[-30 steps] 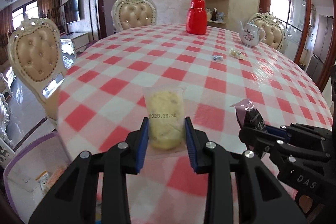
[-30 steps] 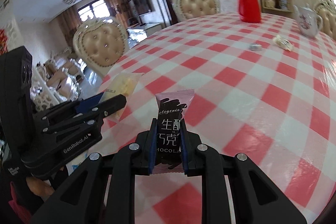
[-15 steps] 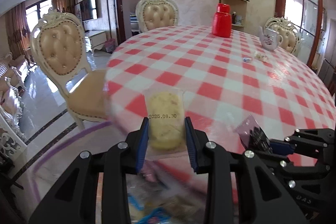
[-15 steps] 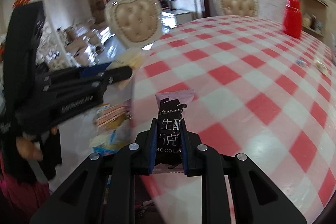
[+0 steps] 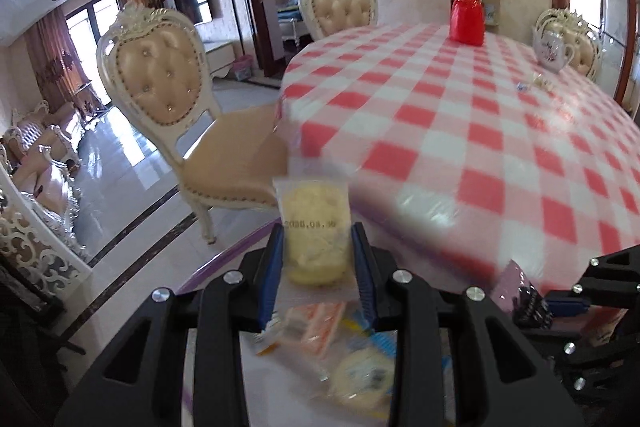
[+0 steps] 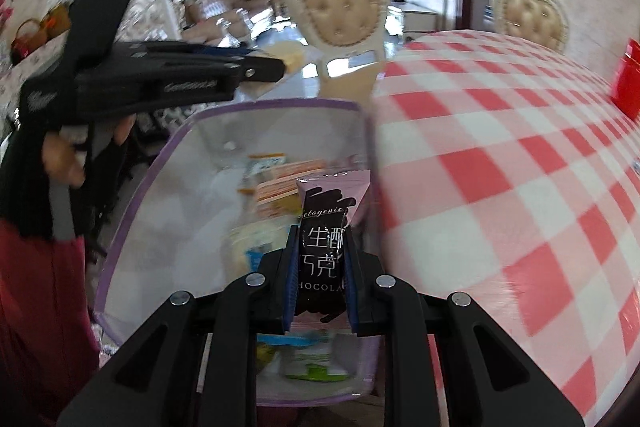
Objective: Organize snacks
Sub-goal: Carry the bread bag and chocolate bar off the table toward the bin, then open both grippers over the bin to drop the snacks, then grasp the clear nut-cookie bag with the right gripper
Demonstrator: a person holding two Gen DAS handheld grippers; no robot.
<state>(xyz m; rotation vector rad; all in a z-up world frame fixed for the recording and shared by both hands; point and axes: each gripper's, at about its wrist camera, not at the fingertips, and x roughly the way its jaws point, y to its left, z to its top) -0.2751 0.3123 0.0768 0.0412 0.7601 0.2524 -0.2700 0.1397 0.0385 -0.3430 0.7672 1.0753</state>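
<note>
We see the round table (image 6: 500,163) under its red-and-white checked cloth, and take it as our landmark. Just beside its edge, lower than the tabletop, stands a clear storage bin (image 6: 132,211) with a purple rim. Inside the bin lie several wrapped snacks: an orange-striped packet (image 6: 280,189), a pale round pastry in a wrapper (image 6: 256,243), and a green-and-white packet (image 6: 316,363) at the near end; their details are blurred.

Off the table's edge and above the bin, our right gripper (image 6: 320,267) is clenched on a black-and-pink chocolate bar (image 6: 326,227), upright between the blue pads. Our left gripper (image 5: 318,259) is also off the table's edge, grasping a clear packet holding a yellow pastry (image 5: 316,227), with a printed date across it.

Only the left view shows the far side of the table: a red jug (image 5: 467,15), a white floral teapot (image 5: 554,47) and two small wrapped sweets (image 5: 536,83) close to the teapot. Only the right view shows the bin's whole outline and the hand (image 6: 68,159) holding the left gripper, with a dark red sleeve (image 6: 36,307) below it.
</note>
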